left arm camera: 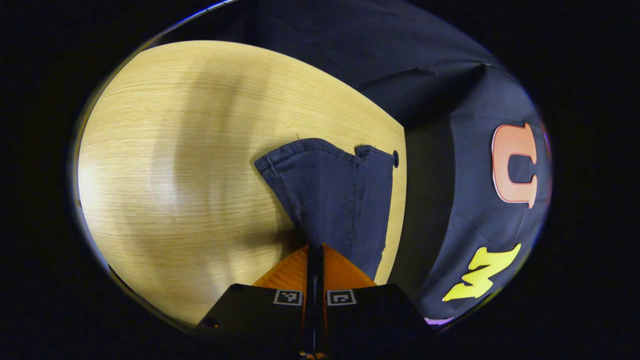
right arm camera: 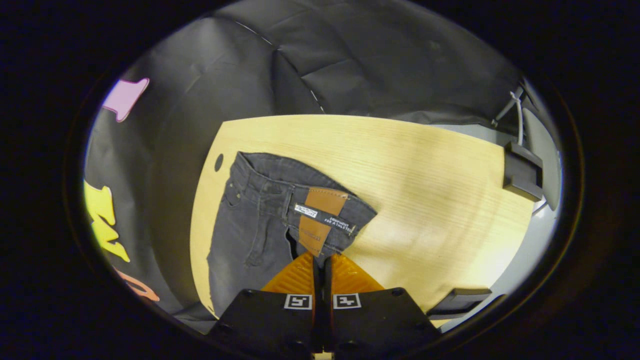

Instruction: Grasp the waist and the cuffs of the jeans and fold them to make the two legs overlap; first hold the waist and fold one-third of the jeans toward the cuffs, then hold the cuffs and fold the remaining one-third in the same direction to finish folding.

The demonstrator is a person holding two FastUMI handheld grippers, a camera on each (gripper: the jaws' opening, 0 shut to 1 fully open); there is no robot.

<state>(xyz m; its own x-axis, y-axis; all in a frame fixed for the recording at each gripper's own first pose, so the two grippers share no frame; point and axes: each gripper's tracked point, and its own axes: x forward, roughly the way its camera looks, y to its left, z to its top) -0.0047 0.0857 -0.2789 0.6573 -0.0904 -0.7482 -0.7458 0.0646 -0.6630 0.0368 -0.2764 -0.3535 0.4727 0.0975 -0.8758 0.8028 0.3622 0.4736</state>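
Right now my left gripper (left arm camera: 315, 246) is pinching the cuffs (left arm camera: 325, 155) of the dark blue denim jeans (right arm camera: 260, 220) on the light wooden table (left arm camera: 175, 175), right gripper (right arm camera: 321, 256) clamping the waist (right arm camera: 300, 200).

Dark jeans (right arm camera: 250, 220) spread on the pale wooden table (right arm camera: 425, 200), waist end farthest from the camera, legs running toward the near edge. Tan leather patch (right arm camera: 320, 220) on the waistband (right arm camera: 280, 192), folded over and tilted. Right tool (right arm camera: 321, 257) closed with fingers pinching the denim just below that patch. Small dark hole (right arm camera: 219, 162) in the table beside the waist corner.
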